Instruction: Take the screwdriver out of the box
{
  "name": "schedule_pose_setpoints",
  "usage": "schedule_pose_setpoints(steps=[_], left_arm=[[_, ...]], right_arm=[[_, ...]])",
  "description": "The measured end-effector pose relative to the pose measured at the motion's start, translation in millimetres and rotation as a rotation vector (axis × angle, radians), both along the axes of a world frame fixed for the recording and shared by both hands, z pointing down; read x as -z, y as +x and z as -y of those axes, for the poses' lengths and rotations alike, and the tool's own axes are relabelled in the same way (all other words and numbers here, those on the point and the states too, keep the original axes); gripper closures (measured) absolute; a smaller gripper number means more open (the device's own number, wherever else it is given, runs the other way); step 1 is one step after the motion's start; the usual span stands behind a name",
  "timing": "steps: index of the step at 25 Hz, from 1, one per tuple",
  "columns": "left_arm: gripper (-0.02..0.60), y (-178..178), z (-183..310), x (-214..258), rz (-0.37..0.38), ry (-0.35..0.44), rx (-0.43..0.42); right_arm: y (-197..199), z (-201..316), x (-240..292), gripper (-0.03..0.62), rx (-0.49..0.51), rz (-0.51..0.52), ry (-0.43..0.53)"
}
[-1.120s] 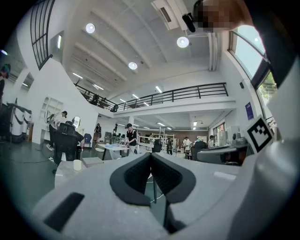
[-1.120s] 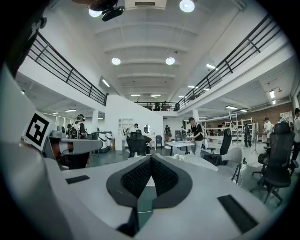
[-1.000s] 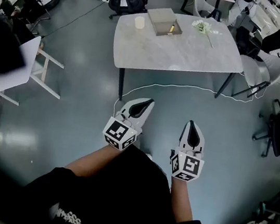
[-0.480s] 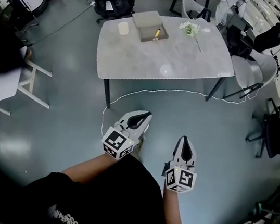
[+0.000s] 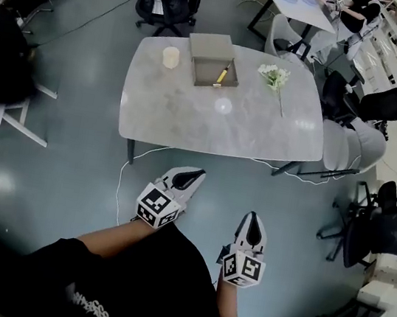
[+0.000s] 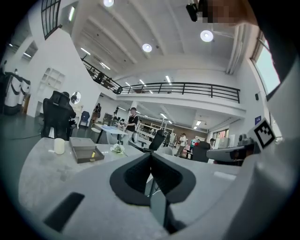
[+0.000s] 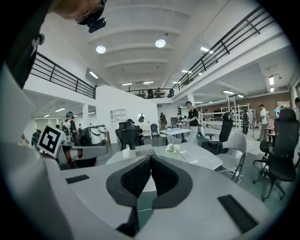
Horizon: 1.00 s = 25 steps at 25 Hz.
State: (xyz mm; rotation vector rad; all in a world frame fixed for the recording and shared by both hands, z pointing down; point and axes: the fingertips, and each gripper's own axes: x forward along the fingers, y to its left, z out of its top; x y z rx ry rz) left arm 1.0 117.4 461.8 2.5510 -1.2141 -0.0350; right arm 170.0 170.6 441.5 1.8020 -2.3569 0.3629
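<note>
While we stood on the blue-grey floor (image 5: 72, 156) short of the pale grey, round-cornered stone surface (image 5: 219, 124), the yellow-handled screwdriver (image 5: 222, 73) lay inside the open grey rectangular box (image 5: 204, 74).

We held the white left gripper (image 5: 196, 171) and the white right gripper (image 5: 253, 216) side by side before the near edge of the surface, well apart from everything on it; each pair of black-padded jaws was pressed together with nothing between. The box sat near the far edge with its lid at the far side, and the screwdriver rested toward its right wall. A short white cylinder (image 5: 170, 57) stood just left of the box, and a sprig of white flowers (image 5: 274, 75) lay to its right on the surface.
</note>
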Motion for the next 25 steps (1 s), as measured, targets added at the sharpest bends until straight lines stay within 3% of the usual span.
schedule_pose_setpoints(steps=[8, 19, 25], left_arm=[[0.565, -31.8, 128.7, 7.6, -0.004, 0.034, 0.046], [0.565, -42.9, 220.2, -14.4, 0.075, -0.001, 0.105], [0.565, -37.8, 283.3, -33.1, 0.117, -0.012, 0.145]], right_arm=[[-36.5, 119.3, 14.0, 0.582, 0.04, -0.028, 0.023], [-48.1, 213.8, 1.9, 0.582, 0.107, 0.013, 0.006], [-43.3, 292.7, -5.3, 0.582, 0.171, 0.036, 0.014]])
